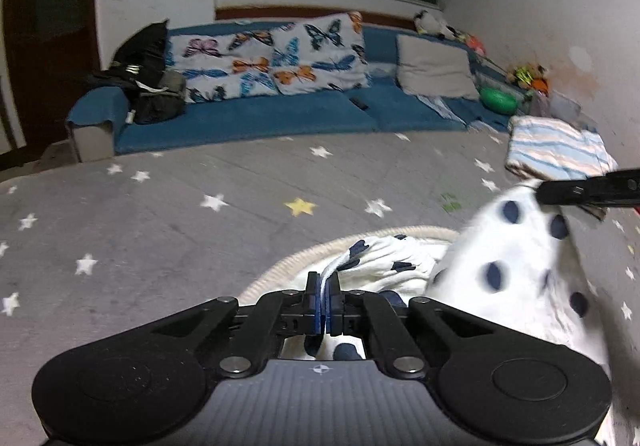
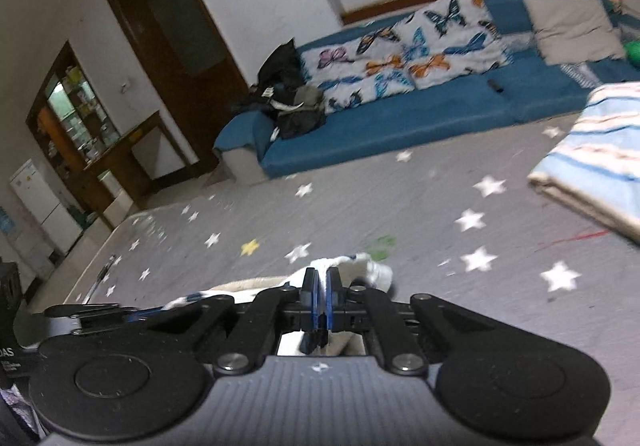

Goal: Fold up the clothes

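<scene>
A white garment with dark blue dots hangs stretched between my two grippers above a cream woven basket. My left gripper is shut on one edge of the garment. My right gripper is shut on another part of it; its fingers enter the left wrist view from the right, pinching the cloth's upper corner. The garment is lifted off the grey star-patterned sheet. Most of the garment is hidden below the grippers in the right wrist view.
A folded striped blue and cream cloth lies on the sheet at the right, also in the right wrist view. A blue sofa with butterfly pillows, bags and toys runs along the far edge. A door and cabinet stand far left.
</scene>
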Demonstrator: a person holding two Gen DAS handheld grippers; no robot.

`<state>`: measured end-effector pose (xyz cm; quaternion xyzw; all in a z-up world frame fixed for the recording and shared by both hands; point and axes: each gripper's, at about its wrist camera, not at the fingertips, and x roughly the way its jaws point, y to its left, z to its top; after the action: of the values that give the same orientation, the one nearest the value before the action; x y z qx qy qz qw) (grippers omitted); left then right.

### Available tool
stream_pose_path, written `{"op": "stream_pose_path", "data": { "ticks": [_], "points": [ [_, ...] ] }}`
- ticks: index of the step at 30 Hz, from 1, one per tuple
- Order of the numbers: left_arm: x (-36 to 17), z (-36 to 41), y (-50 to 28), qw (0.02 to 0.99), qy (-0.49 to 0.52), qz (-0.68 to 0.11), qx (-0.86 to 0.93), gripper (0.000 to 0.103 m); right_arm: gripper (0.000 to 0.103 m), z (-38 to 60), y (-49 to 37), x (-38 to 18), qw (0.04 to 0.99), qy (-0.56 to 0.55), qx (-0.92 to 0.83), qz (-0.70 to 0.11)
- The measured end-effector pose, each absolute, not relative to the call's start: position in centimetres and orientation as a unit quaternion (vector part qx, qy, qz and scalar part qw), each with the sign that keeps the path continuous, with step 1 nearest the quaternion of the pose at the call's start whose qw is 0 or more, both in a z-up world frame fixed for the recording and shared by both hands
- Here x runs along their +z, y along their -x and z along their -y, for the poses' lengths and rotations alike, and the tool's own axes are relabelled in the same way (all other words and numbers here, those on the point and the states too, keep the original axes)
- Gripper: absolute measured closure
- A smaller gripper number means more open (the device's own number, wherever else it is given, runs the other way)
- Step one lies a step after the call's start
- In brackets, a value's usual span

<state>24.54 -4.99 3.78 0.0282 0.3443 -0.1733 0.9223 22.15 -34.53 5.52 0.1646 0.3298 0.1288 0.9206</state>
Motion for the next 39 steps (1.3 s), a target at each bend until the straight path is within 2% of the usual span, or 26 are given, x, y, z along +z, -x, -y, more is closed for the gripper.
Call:
{"op": "stream_pose_path", "data": {
  "ticks": [7,14,17,18,25,26,27,28,31,32,34,35,36,38,39],
  "points": [
    [4.6,0.8,-24.6,0.935,-0.014,-0.336,-0.117,0.101,0.1,38.3,-19.7,6.5,0.935,-0.149,0.071,-0.314],
    [3.5,-4.5,-24.5,0.933,0.004,-0.356,-0.059,0.101,0.099,42.7,-16.7,4.8,0.926,-0.135,-0.008,-0.353],
    [2.9,-5.3,-24.5,0.928,-0.003,-0.369,-0.046,0.1,0.096,44.2,-15.4,3.4,0.911,-0.13,-0.039,-0.389],
    [2.8,-5.5,-24.4,0.927,-0.006,-0.372,-0.042,0.097,0.09,44.5,-15.1,3.1,0.909,-0.123,-0.045,-0.396],
    [3.4,-5.0,-24.3,0.931,-0.011,-0.365,-0.031,0.095,0.088,46.7,-13.3,3.7,0.915,-0.127,-0.067,-0.377],
    [3.7,-4.8,-24.2,0.932,-0.008,-0.361,-0.033,0.094,0.081,46.6,-13.6,3.9,0.916,-0.128,-0.058,-0.376],
    [3.9,-4.5,-24.1,0.933,-0.006,-0.358,-0.035,0.093,0.068,46.4,-14.1,3.9,0.915,-0.134,-0.039,-0.378],
    [4.2,-4.3,-24.0,0.934,-0.004,-0.354,-0.038,0.093,0.063,46.2,-14.5,3.9,0.915,-0.139,-0.027,-0.379],
    [4.8,-2.8,-22.9,0.935,-0.009,-0.348,-0.063,0.088,0.059,45.4,-15.9,2.7,0.911,-0.152,0.007,-0.384],
    [4.9,-2.4,-22.6,0.935,-0.01,-0.347,-0.071,0.082,0.058,45.2,-16.3,2.3,0.909,-0.155,0.014,-0.386],
    [5.1,-1.8,-21.8,0.934,-0.011,-0.346,-0.086,0.075,0.059,44.7,-16.7,1.3,0.904,-0.16,0.027,-0.396],
    [5.1,-1.5,-21.4,0.933,-0.01,-0.346,-0.094,0.074,0.067,44.4,-16.8,0.9,0.902,-0.162,0.036,-0.399],
    [5.1,-1.1,-21.0,0.932,-0.007,-0.346,-0.103,0.074,0.081,44.1,-16.7,0.8,0.902,-0.163,0.042,-0.398],
    [5.1,-0.5,-20.4,0.93,-0.002,-0.349,-0.115,0.073,0.095,43.0,-16.0,1.2,0.909,-0.155,0.057,-0.383],
    [5.0,0.0,-20.0,0.929,0.001,-0.349,-0.121,0.071,0.096,42.4,-15.6,1.7,0.914,-0.148,0.066,-0.372]
  ]
}}
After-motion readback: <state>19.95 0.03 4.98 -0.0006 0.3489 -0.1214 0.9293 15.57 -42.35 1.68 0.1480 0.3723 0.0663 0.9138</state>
